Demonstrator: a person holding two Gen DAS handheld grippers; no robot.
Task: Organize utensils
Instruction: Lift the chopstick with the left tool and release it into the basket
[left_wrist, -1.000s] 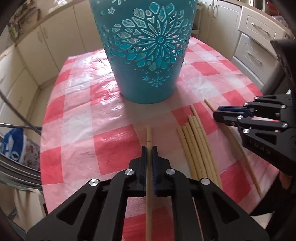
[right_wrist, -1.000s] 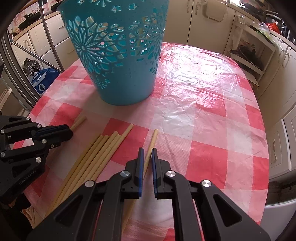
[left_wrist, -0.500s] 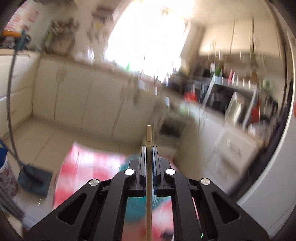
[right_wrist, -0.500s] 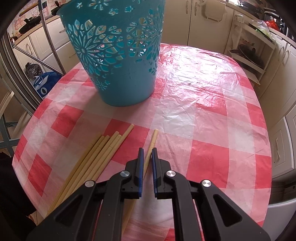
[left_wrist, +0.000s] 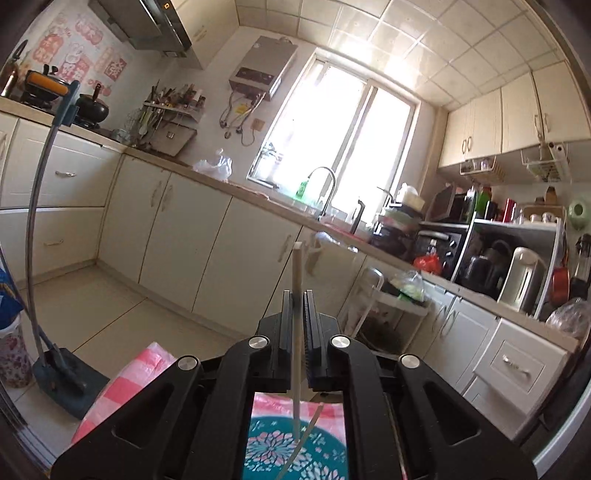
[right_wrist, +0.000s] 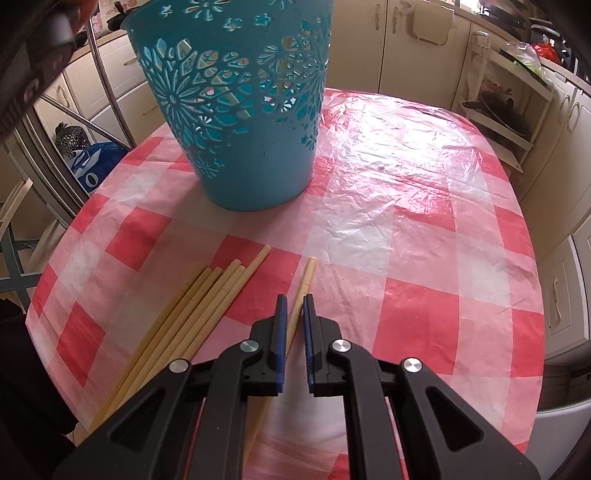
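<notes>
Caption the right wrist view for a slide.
Right gripper open above a single chopstick, beside the chopstick bundle and teal basket.

text: none legible | wall decals (left_wrist: 79, 46): red characters, too blurred to read

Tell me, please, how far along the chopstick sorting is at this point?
Done: at least one chopstick already leans inside the teal basket. In hand: the left gripper holds a chopstick upright above the basket. Left: a bundle of chopsticks and a single chopstick between the right gripper's open fingers lie on the tablecloth.
</notes>
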